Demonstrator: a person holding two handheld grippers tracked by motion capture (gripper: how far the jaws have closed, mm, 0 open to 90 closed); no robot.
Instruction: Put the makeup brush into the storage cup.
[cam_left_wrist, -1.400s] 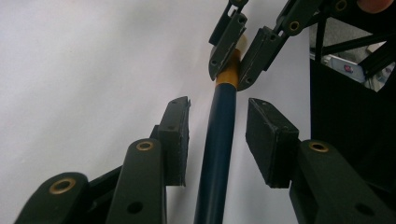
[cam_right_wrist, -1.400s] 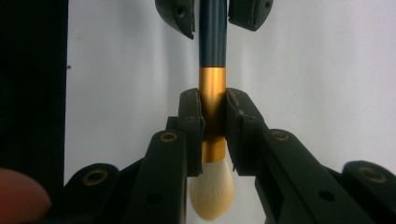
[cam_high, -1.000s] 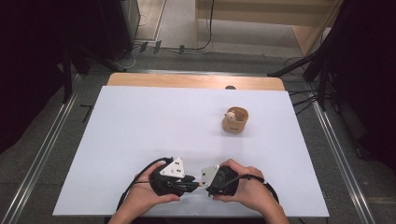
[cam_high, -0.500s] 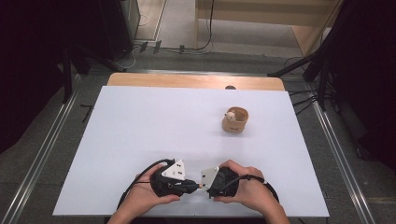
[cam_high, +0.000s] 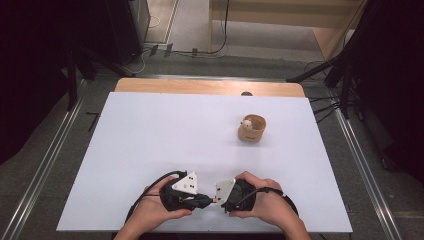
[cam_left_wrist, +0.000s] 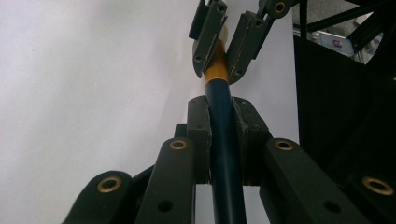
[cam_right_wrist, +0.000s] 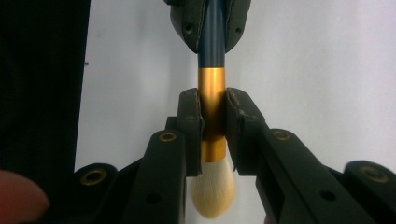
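Both jaws clamped on one brush.
Left gripper (cam_left_wrist: 219, 116) pinches the brush (cam_left_wrist: 223, 140) on its dark handle; right gripper (cam_right_wrist: 212, 116) pinches the gold ferrule, bristles behind its jaws.

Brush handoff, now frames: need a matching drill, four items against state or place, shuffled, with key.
Items:
1. left gripper
2. right gripper
3. bristles
4. wooden cup

States:
A. cream tuft below the gold band
B. stands apart, far right on the white table
C. shut on the brush's dark blue handle
D. shut on the brush's gold ferrule

Pairs: 1-C, 2-D, 3-A, 4-B
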